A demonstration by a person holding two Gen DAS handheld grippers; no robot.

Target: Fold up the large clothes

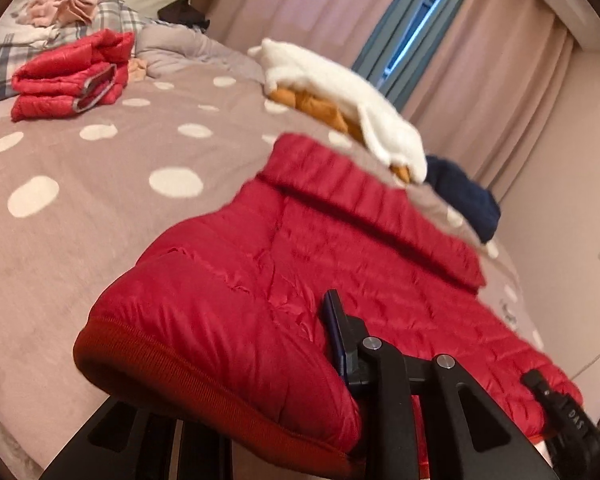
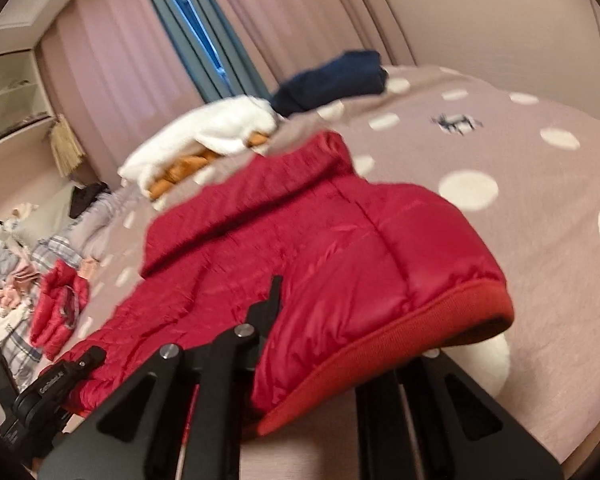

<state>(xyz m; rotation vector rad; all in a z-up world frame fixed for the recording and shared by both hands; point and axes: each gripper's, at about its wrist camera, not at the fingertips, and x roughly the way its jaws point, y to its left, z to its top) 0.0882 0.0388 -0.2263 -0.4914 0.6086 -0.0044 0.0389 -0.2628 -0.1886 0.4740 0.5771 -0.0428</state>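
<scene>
Both tools hold the near hem of the red jacket, with its collar on the far side.

The left tool (image 1: 340, 360) and the right tool (image 2: 268, 312) are each closed narrow on the ribbed hem of the red puffer jacket (image 1: 300, 248), one at each near corner. The jacket's long axis runs away from them across the dotted bed (image 1: 80, 200), so the fold would probably go forward, toward the collar (image 1: 360, 200).
</scene>
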